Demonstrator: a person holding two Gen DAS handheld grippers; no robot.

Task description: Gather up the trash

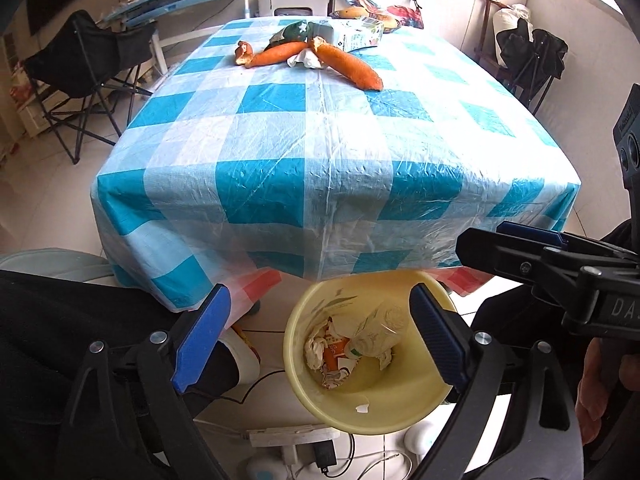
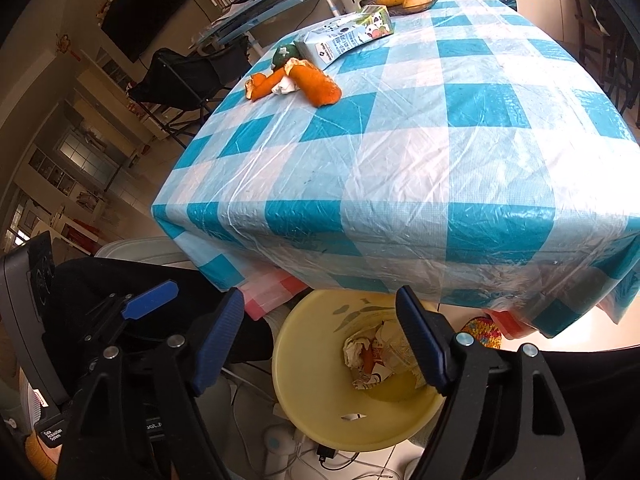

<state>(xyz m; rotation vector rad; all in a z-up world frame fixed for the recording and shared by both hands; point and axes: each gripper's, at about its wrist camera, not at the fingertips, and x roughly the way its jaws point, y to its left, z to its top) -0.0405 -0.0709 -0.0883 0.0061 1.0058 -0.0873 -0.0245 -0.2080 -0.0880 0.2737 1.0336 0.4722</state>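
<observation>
A yellow bin (image 1: 384, 404) (image 2: 312, 344) stands on the floor under the table's near edge. In it lie a crumpled plastic bottle (image 1: 380, 328), crumpled paper (image 1: 316, 348) (image 2: 356, 352) and wrappers. My left gripper (image 1: 320, 300) hangs open over the bin, nothing between its blue pads. My right gripper (image 2: 320, 296) (image 1: 492, 236) is open beside it, also bare. Far back on the checked tablecloth (image 1: 320, 140) lie two orange peels (image 1: 348, 66) (image 2: 316, 82), a crumpled tissue (image 1: 306, 60) (image 2: 284, 86), a milk carton (image 1: 356, 36) (image 2: 344, 36) and a green wrapper (image 1: 294, 30).
A basket of fruit (image 2: 408, 0) sits at the table's far end. A black folding chair (image 1: 88, 52) stands left of the table, another chair (image 1: 528, 56) at the right. A power strip with cables (image 1: 288, 436) lies by the bin. A person's dark-clad leg (image 1: 60, 340) is at the left.
</observation>
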